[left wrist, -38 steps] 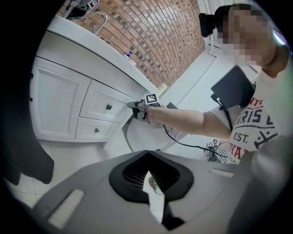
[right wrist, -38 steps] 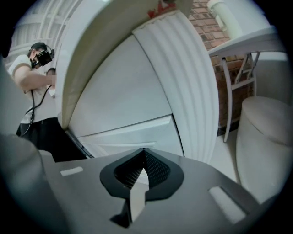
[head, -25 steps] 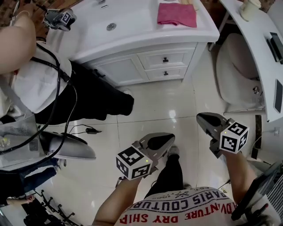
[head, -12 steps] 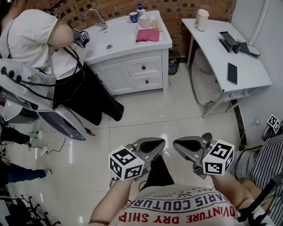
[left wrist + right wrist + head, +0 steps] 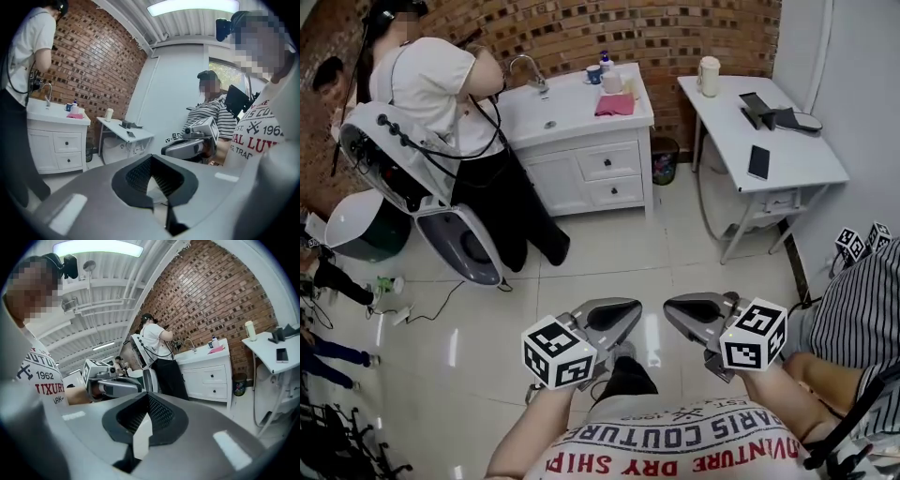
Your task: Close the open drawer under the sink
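Note:
The white sink cabinet (image 5: 581,155) stands far off against the brick wall. Its two small drawers, upper (image 5: 608,160) and lower (image 5: 614,191), look flush with the front from here. They also show in the left gripper view as the drawers (image 5: 66,142) and in the right gripper view as the drawers (image 5: 213,376). My left gripper (image 5: 622,310) and right gripper (image 5: 677,309) hang side by side low over the tiled floor, near my body and far from the cabinet. Both are shut with nothing between the jaws (image 5: 151,180) (image 5: 146,417).
A person in a white shirt (image 5: 441,84) stands at the sink's left beside a white machine (image 5: 412,178). A white desk (image 5: 759,141) stands to the right, with a bin (image 5: 663,155) between it and the cabinet. A person in stripes (image 5: 862,300) sits at my right.
The view has drawn back and lifted, so the cabinet looks much farther away. My right gripper has moved left, close beside the left one. Both stay shut.

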Tool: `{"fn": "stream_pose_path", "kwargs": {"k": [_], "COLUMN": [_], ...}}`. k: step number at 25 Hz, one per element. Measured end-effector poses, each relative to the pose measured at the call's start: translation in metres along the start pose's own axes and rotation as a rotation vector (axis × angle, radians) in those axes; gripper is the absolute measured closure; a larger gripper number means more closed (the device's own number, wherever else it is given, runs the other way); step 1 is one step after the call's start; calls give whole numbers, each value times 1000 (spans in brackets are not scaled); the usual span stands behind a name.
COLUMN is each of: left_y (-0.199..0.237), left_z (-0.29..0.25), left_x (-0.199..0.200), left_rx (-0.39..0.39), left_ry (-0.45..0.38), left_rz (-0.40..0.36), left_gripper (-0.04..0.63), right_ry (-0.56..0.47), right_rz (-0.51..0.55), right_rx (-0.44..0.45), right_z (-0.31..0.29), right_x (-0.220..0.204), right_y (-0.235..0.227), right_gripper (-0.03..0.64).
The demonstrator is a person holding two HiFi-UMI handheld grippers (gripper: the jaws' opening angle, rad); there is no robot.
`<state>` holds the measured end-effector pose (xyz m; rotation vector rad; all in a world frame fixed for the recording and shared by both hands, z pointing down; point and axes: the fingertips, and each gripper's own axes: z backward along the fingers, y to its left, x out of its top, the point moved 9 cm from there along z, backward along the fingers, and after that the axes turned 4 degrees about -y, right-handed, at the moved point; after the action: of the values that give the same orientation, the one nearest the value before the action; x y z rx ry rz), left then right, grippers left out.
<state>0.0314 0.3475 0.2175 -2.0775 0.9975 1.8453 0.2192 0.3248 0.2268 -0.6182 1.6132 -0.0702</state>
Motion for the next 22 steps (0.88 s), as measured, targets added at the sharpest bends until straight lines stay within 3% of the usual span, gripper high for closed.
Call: {"fn": "stream_pose_path", "kwargs": {"k": [6, 22], "left_y": [-20, 2], "left_z": [7, 4], "left_x": [19, 4], "left_rx": [5, -5], "left_ry": [-4, 29], "left_rz": [-26, 5], "left_gripper": [614, 614], "right_ry": [5, 20], "right_rz": [11, -19], "right_rx": [7, -2], "right_z": [8, -14], "right_x": [13, 4], "right_y": [17, 5], "right_gripper": [609, 609]}}
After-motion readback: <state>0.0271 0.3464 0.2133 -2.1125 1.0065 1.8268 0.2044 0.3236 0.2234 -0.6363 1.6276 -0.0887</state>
